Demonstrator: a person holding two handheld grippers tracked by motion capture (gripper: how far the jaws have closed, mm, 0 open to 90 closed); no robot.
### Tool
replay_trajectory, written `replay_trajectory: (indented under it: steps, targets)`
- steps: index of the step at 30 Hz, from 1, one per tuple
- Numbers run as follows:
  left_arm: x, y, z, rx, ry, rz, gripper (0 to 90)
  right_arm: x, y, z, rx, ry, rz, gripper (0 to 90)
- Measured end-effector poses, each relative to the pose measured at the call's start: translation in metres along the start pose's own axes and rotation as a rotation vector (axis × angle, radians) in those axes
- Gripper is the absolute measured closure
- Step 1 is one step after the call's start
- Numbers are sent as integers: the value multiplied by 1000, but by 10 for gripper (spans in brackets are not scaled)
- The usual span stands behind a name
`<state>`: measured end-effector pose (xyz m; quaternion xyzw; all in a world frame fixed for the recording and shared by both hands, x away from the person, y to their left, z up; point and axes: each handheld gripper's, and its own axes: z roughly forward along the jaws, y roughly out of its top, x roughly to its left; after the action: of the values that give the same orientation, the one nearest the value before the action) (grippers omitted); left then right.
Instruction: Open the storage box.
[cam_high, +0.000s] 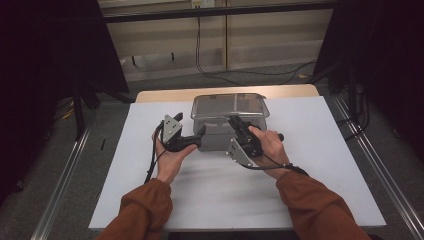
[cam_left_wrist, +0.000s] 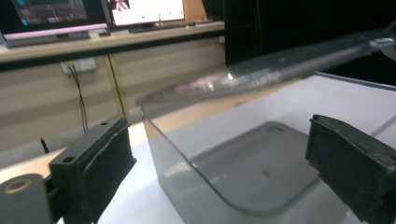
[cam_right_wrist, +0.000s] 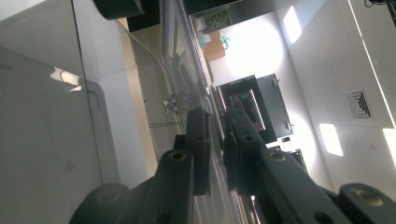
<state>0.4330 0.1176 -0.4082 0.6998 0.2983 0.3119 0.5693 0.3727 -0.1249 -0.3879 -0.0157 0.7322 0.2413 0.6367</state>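
Working on a white worktop (cam_high: 310, 165), with a clear box (cam_high: 216, 136) sitting at its middle, towards the far edge, between the two hands. Looking, in the left gripper view, straight at a rounded corner of the box (cam_left_wrist: 233, 177), seemingly empty, its floor resting flat on the white surface.

Raising the lid (cam_high: 227, 105), by the look of it: slanting above the rim in the left gripper view (cam_left_wrist: 289, 63), up at one side and not yet clear of the box.

Pinching the near edge of the lid (cam_right_wrist: 182, 70) with the right claw (cam_high: 234, 121), jaws nearly together, only the thin clear sheet running between them in the right gripper view (cam_right_wrist: 217, 135). Holding the left claw (cam_high: 201, 132) wide apart at the box's near left corner, gripping nothing; corner sitting ahead of the gap (cam_left_wrist: 219, 154), both pads (cam_left_wrist: 109, 154) apart from the wall.

Doing this step well, probably:
- bringing the left claw further onto the corner so one pad lands inside the wall and one outside, then squeezing gently, since thin clear plastic is likely flexing or slipping under a hard squeeze;
- pressing the box down while peeling the lid, so the body is not riding up with it;
- lifting from the pinched edge in a slow hinge, not yanking straight up, as a snug rim could be letting go all at once;
- keeping the right grip deep enough on the lip, a shallow pinch on slick plastic risking a slide off.
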Motion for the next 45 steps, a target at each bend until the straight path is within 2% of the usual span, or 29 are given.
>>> replay_trajectory:
  steps: [3, 8, 12, 13, 15, 16, 19, 22, 24, 27, 28, 29, 31, 32, 33, 34, 35, 36, 38, 39, 40, 41, 42, 43, 45]
  targets:
    - [2, -1, 3, -24, -8, -16, 100, 1, 0, 0, 0, 4, 4, 803]
    - [1, -2, 3, -25, -5, 22, 165, 5, 1, -1, 1, 7, 1, 798]
    - [1, -2, 3, -29, -17, 20, 236, 8, -1, -2, 3, 12, 10, 792]
    - [1, -2, 3, -37, -24, 26, 236, 10, -1, -3, 4, 18, 8, 792]
    - [-2, -2, 4, -33, -26, 75, 300, 13, -2, -3, 0, 26, -2, 791]
    - [-2, -2, 4, -33, -26, 75, 317, 13, -3, -3, 0, 29, 0, 789]
    - [-3, -2, 5, -36, -37, 96, 355, 13, -4, -4, -5, 36, 18, 785]
    - [-1, -3, 5, -41, -37, 84, 385, 12, -5, -4, -9, 37, 36, 778]
    - [1, -3, 5, -38, -39, 82, 408, 11, -6, -4, -19, 56, 65, 752]
    - [1, -3, 5, -44, -37, 82, 416, 10, -8, -5, -20, 58, 77, 709]
    - [1, -3, 5, -51, -34, 72, 419, 9, -10, -5, -19, 64, 106, 678]
    - [1, -3, 5, -51, -34, 72, 421, 9, -10, -5, -19, 64, 106, 678]
    - [1, -3, 5, -46, -40, 75, 421, 8, -12, -6, -17, 68, 136, 611]
    - [2, -3, 5, -45, -41, 72, 421, 6, -15, -6, -30, 83, 199, 571]
    - [1, -3, 5, -44, -39, 70, 421, 5, -16, -7, -35, 86, 226, 541]
    - [1, -3, 5, -44, -39, 70, 421, 5, -16, -7, -35, 86, 226, 541]
    - [1, -3, 5, -45, -37, 68, 420, 3, -19, -7, -31, 87, 256, 462]
    - [1, -4, 5, -43, -36, 68, 420, 3, -19, -7, -31, 87, 256, 462]
    - [1, -3, 5, -42, -35, 69, 420, 0, -22, -7, -26, 85, 306, 396]
    - [1, -3, 5, -42, -35, 69, 420, -2, -26, -7, -13, 92, 347, 327]
    - [1, -3, 5, -42, -36, 69, 420, -2, -26, -7, -13, 92, 347, 327]
    - [1, -4, 5, -43, -37, 64, 419, -3, -29, -6, -9, 117, 395, 271]
    - [1, -4, 5, -44, -38, 63, 419, -3, -29, -6, -9, 117, 395, 271]
    - [1, -4, 5, -41, -38, 62, 420, -3, -32, -7, -9, 130, 422, 215]
    - [1, -4, 5, -38, -40, 60, 415, -4, -33, -7, -4, 132, 430, 193]
